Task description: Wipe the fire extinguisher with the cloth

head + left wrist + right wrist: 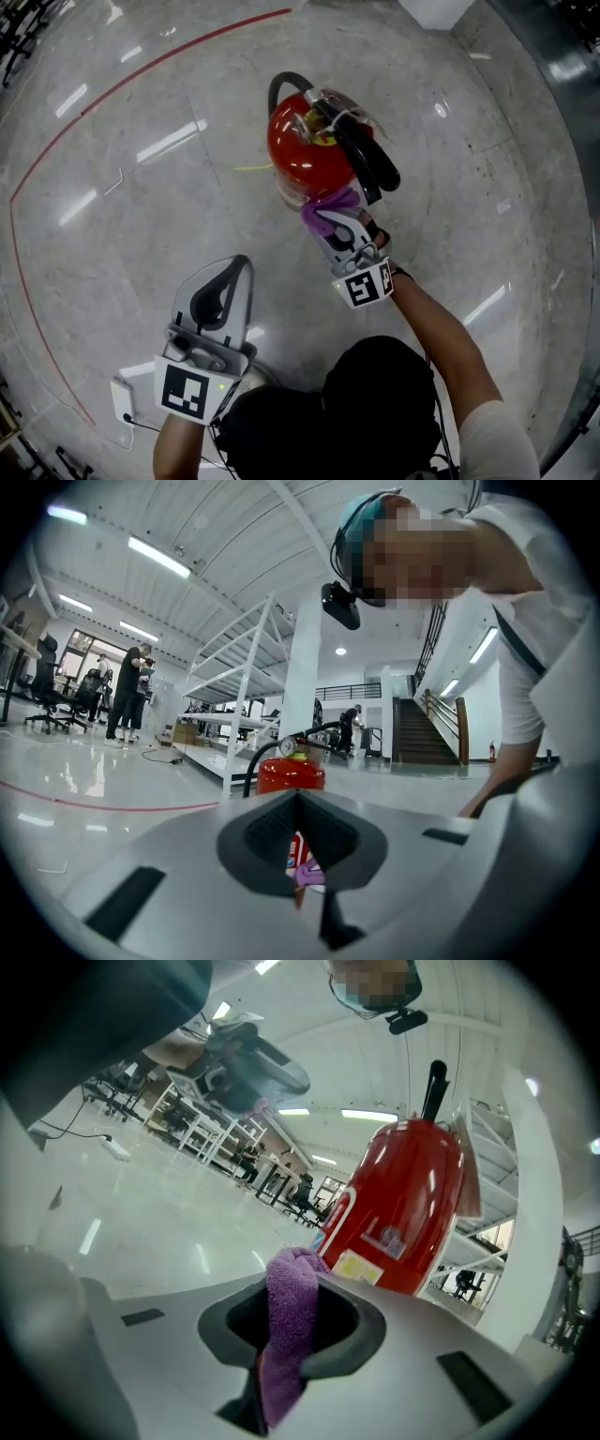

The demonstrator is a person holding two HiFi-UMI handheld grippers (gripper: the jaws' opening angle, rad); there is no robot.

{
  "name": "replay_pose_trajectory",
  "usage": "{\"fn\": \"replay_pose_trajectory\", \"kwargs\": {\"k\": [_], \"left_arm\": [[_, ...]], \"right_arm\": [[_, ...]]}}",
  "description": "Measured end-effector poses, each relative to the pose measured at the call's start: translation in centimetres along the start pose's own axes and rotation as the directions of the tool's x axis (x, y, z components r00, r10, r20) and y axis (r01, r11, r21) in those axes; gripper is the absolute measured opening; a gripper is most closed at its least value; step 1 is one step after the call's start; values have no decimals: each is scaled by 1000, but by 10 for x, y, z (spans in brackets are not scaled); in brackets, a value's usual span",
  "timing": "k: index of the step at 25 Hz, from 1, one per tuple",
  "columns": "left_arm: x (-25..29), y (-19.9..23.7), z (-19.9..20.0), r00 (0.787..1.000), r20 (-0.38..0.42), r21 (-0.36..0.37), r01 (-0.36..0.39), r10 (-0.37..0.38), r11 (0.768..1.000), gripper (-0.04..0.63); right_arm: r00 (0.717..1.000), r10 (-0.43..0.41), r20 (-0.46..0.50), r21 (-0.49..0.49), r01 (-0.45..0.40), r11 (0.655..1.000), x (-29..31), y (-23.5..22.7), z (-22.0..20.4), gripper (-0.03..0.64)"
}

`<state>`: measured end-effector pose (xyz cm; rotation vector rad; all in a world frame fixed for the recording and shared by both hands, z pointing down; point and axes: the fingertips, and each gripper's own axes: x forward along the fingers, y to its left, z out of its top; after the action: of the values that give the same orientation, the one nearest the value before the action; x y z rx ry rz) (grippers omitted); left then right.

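Fire extinguisher [300, 152] beside cloth [328, 208] (purple)

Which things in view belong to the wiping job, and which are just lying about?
In the job:
- fire extinguisher
- purple cloth
- right claw, shut on the cloth

Just about:
- left claw, shut and empty
- small white box with a cable, on the floor
- shelving racks
- staircase
- office chairs
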<state>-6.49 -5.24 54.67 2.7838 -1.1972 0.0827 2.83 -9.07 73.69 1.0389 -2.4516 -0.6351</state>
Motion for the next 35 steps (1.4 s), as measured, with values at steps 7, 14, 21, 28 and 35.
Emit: {"fn": "replay_pose_trajectory", "kwargs": {"k": [7, 14, 21, 28, 35], "left_arm": [[-19, 12, -13, 1000, -14, -20, -24, 24, 1000, 3], [-31, 19, -22, 999, -16, -45, -44, 43, 998, 3], [-43, 25, -25, 999, -17, -38, -48, 48, 998, 3], [-54, 28, -28, 997, -25, -59, -68, 67, 996, 3], [-59, 32, -17, 999, -15, -74, -52, 51, 996, 4]], "right_arm": [[998, 21, -64, -6, -21, 1000, 17, 33, -37, 66], [976, 96, -198, 13, -95, 995, 32, 65, -77, 66], [966, 131, -223, 72, -118, 990, 52, 81, -79, 67], [999, -12, -32, 426, 24, 904, 8, 20, 24, 66], [952, -305, 42, 548, 233, 803, -47, -88, 102, 67]]}}
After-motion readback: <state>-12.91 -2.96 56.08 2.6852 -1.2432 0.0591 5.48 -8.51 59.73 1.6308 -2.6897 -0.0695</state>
